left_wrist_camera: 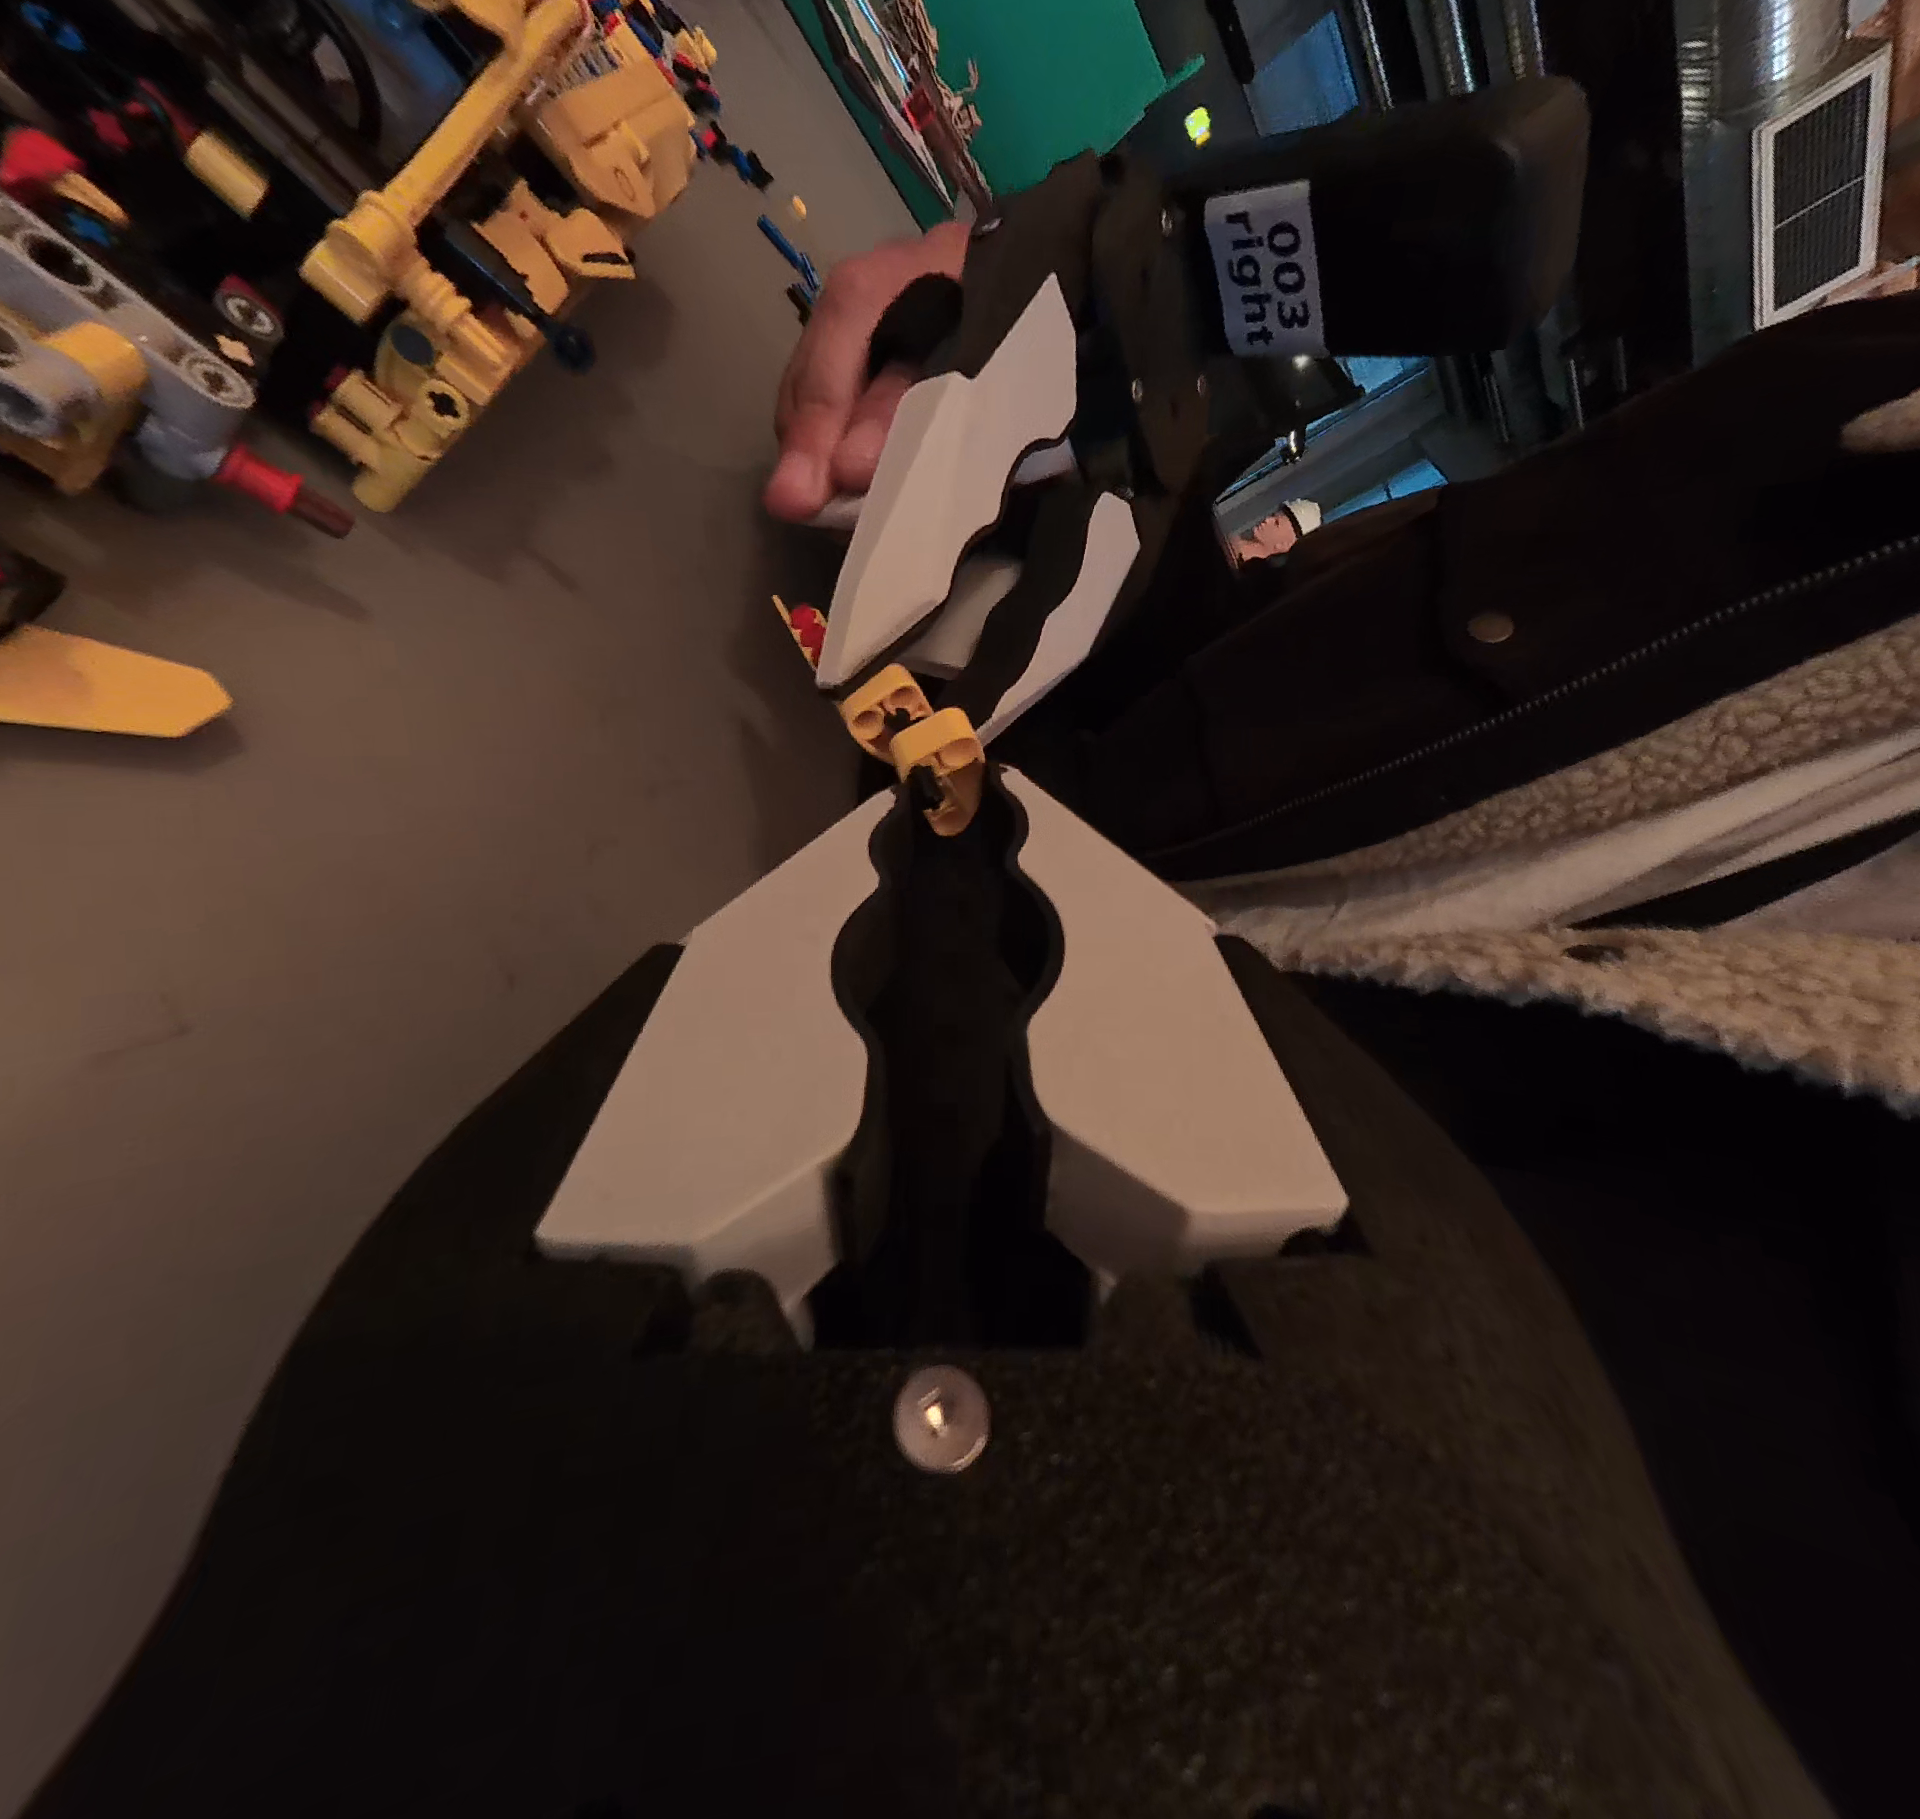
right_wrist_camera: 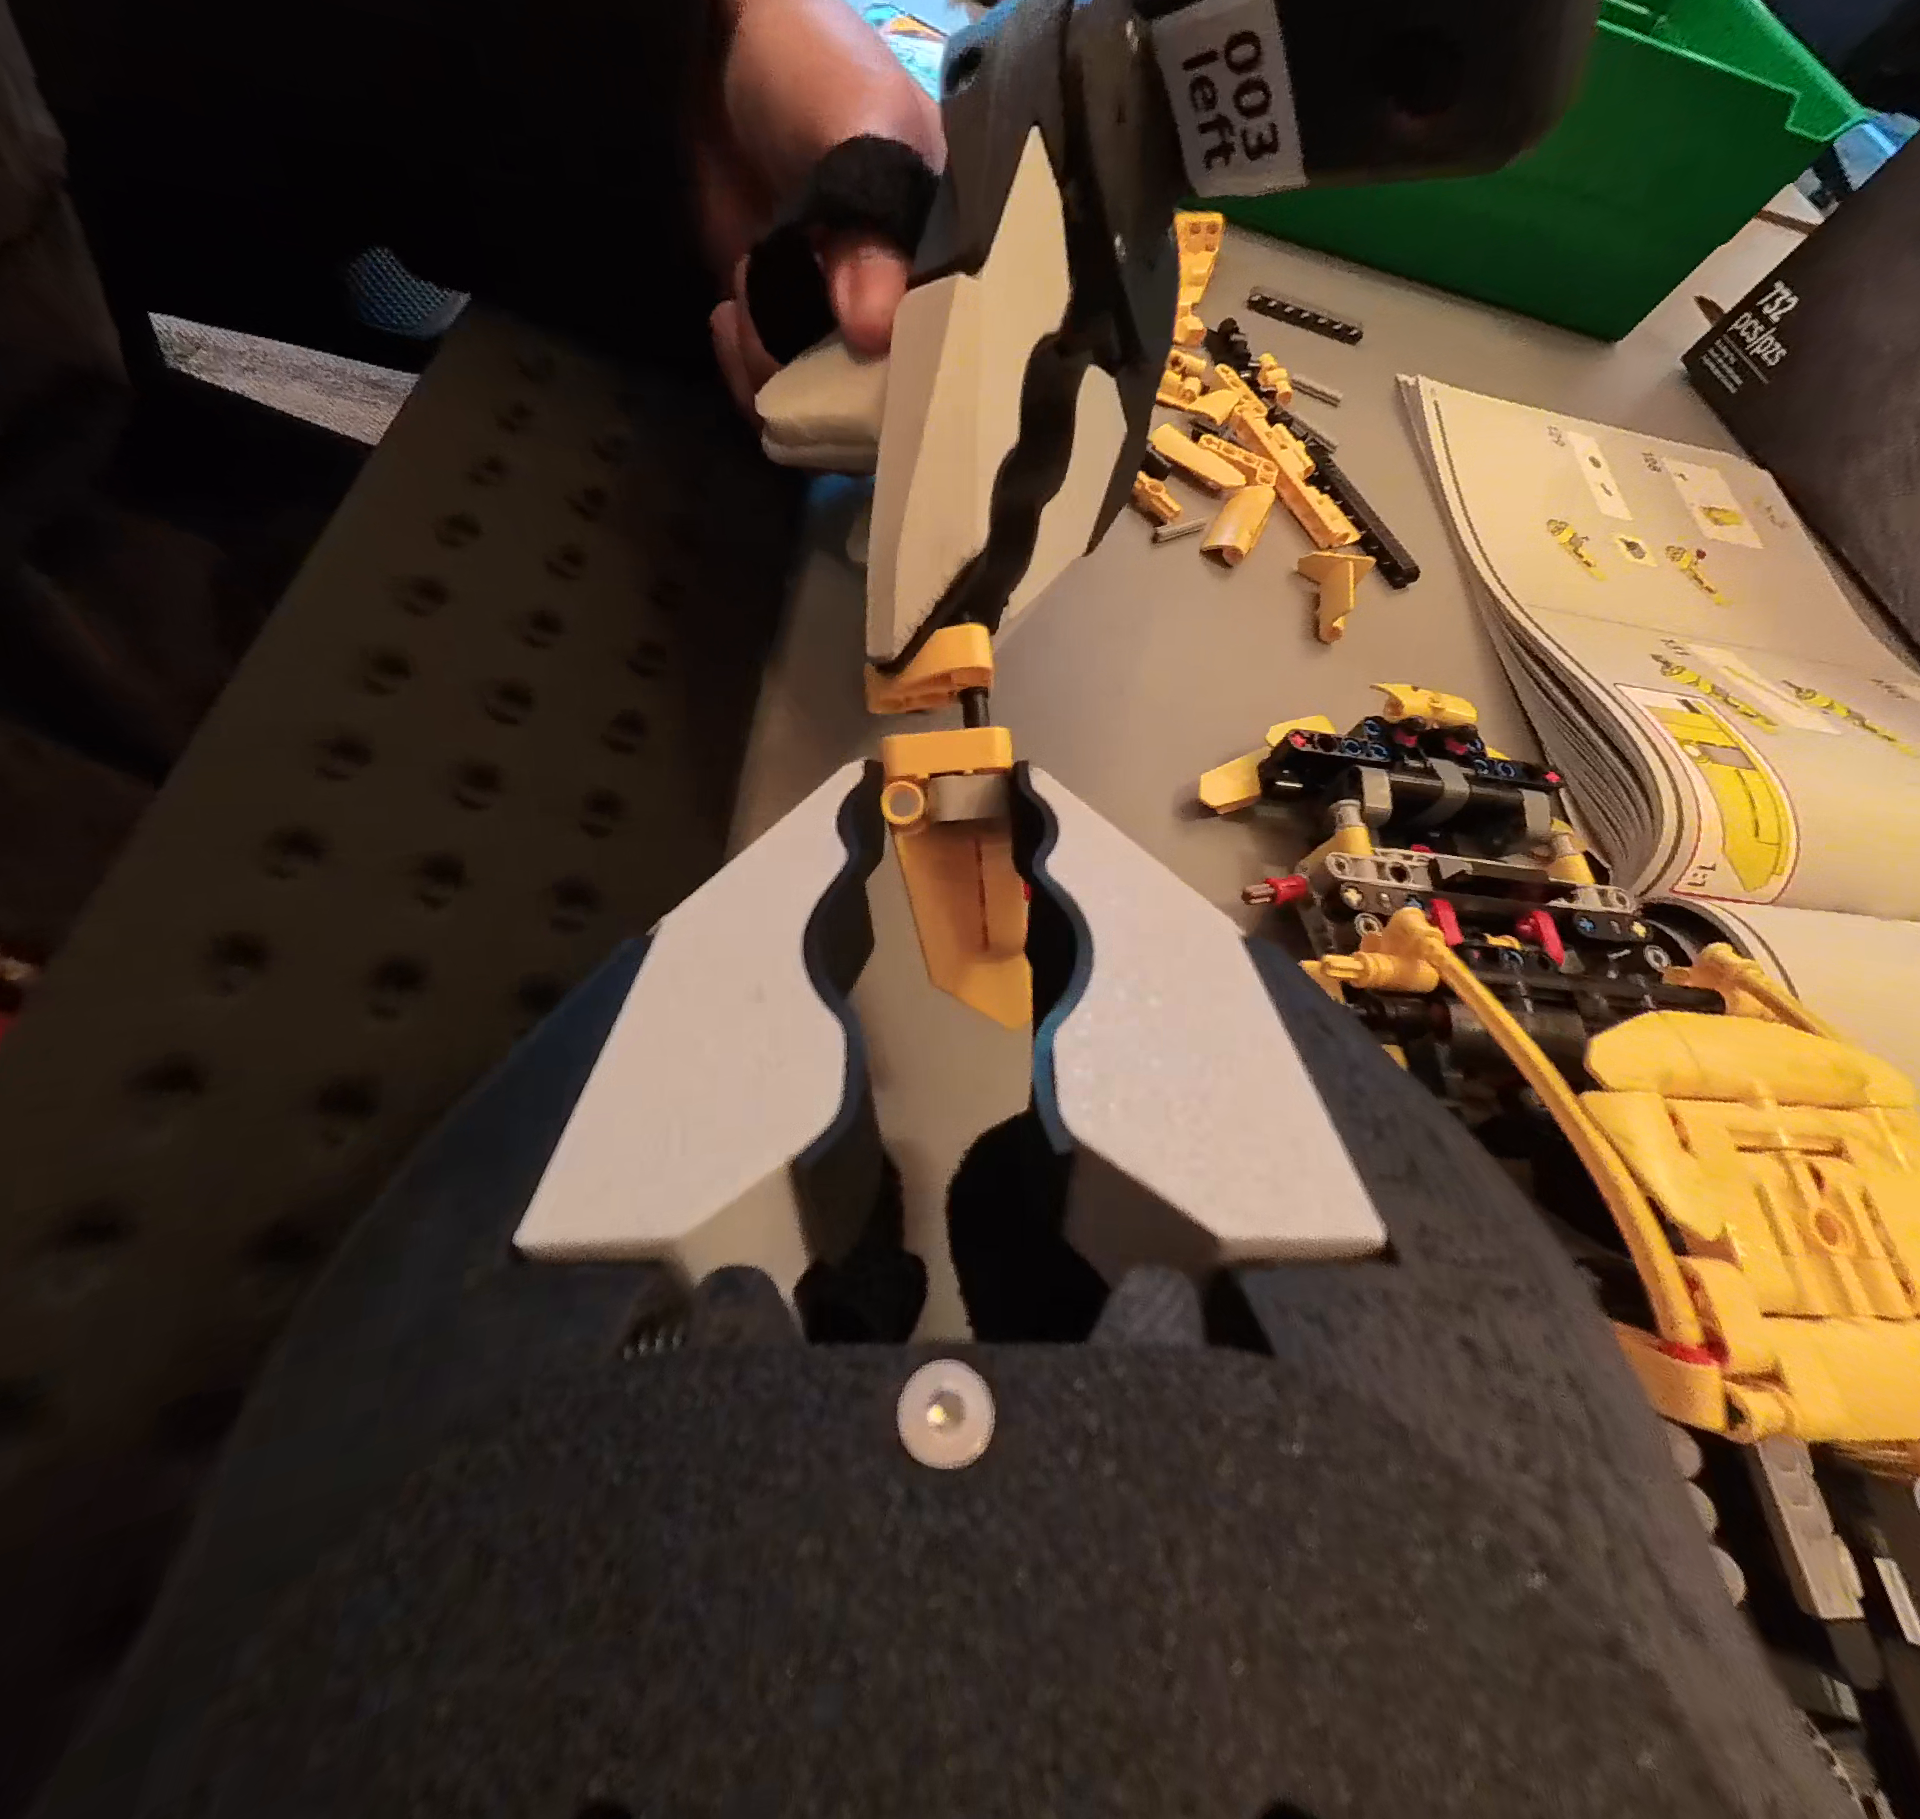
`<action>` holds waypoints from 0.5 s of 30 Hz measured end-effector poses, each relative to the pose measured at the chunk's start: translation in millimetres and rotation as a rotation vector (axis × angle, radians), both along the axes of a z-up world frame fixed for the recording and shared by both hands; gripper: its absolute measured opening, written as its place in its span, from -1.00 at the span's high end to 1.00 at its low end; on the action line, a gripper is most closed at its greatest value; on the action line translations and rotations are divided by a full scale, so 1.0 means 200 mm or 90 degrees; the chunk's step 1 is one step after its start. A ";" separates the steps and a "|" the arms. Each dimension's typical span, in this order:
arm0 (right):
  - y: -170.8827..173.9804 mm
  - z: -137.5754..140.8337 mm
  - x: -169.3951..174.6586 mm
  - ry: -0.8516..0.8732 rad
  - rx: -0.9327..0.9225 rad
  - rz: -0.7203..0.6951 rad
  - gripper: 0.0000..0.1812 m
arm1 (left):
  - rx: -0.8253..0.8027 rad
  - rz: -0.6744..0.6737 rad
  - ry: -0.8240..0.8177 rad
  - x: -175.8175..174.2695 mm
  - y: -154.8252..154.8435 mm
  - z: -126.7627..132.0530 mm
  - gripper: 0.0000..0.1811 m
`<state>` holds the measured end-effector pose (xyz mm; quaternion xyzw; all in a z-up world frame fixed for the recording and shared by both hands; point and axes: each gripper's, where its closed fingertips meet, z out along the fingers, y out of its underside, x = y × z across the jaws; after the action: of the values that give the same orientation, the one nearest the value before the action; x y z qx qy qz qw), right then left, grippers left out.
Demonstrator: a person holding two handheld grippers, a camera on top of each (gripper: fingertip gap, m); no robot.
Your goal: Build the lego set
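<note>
Right gripper [right_wrist_camera: 940,813] is clamping a yellow panel [right_wrist_camera: 961,896] while the left gripper [right_wrist_camera: 925,657] is pinching a yellow connector [right_wrist_camera: 930,680], the two joining on a black pin [right_wrist_camera: 979,709]. Farther right, the model [right_wrist_camera: 1507,990] is sitting partly built beside loose parts [right_wrist_camera: 1247,460] and an open manual [right_wrist_camera: 1683,647], so much seems left.

1. White label [left_wrist_camera: 1262,268], dark print: on the black camera housing atop the right tool [left_wrist_camera: 914,699].
2. White label [right_wrist_camera: 1231,96], dark print: same spot on the left tool [right_wrist_camera: 935,626].
3. Black box [right_wrist_camera: 1808,367], white print on its side: on the bench, far ahead and right of the right tool.
4. Open instruction booklet [right_wrist_camera: 1662,564], small step numbers, too small to read reliably: on the bench, right of the right tool.
</note>
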<state>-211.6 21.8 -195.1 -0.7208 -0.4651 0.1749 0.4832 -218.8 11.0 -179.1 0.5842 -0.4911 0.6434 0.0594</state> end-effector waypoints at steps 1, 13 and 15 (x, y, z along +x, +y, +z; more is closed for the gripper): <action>0.00 -0.01 0.00 -0.002 -0.003 0.003 0.74 | 0.001 0.002 0.003 0.00 0.01 -0.01 0.86; -0.01 -0.15 0.07 -0.078 -0.078 -0.020 0.74 | 0.216 -0.122 0.176 -0.13 -0.03 -0.29 0.84; -0.02 -0.16 0.07 -0.077 -0.082 -0.021 0.74 | 0.238 -0.124 0.170 -0.13 -0.02 -0.29 0.84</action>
<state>-198.0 18.7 -227.0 -0.7674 -0.4689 0.1526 0.4097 -245.2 6.1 -236.4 0.6146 -0.6434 0.4499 0.0764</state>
